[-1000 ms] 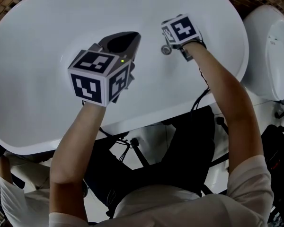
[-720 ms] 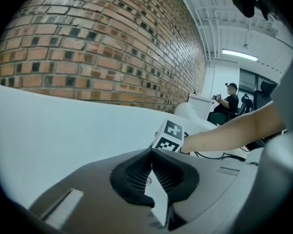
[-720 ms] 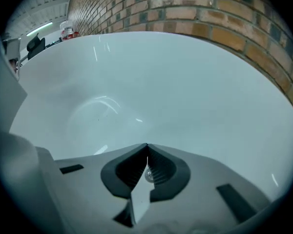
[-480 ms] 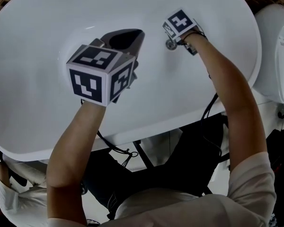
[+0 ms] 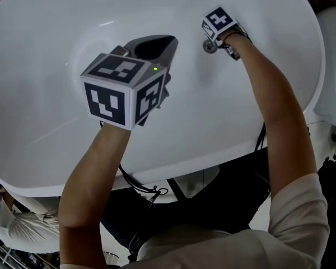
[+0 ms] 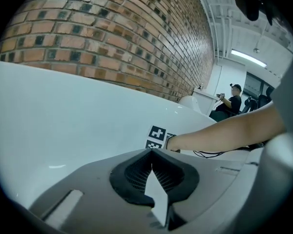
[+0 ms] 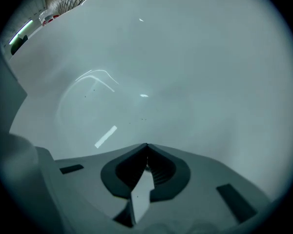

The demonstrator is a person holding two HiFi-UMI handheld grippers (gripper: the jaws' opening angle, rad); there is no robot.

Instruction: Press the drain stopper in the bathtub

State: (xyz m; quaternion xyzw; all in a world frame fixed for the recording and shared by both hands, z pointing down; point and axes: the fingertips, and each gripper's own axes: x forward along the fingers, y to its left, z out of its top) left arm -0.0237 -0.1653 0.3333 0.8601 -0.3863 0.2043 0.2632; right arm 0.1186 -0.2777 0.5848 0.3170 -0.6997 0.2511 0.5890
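In the head view a small round metal drain stopper point(image 5: 209, 47) sits on the floor of the white bathtub point(image 5: 56, 49). My right gripper point(image 5: 215, 38) reaches deep into the tub, its marker cube point(image 5: 219, 22) right beside the stopper; its tips are hidden under the cube, so contact cannot be told. The right gripper view shows that gripper point(image 7: 146, 145) shut and empty over bare white tub surface point(image 7: 185, 72), with no stopper in sight. My left gripper point(image 5: 155, 42) hovers over the tub's middle, shut point(image 6: 150, 151) on nothing, and it looks at the right gripper's cube point(image 6: 157, 136).
A white fixture point(image 5: 335, 66) stands just past the tub's right end. Cables point(image 5: 143, 186) hang below the near rim. A brick wall point(image 6: 112, 38) runs behind the tub. Far off, a person point(image 6: 232, 100) sits in the room.
My right arm has stretched farther into the tub, cube still beside the stopper. The left gripper has hardly moved. The head camera has shifted a little.
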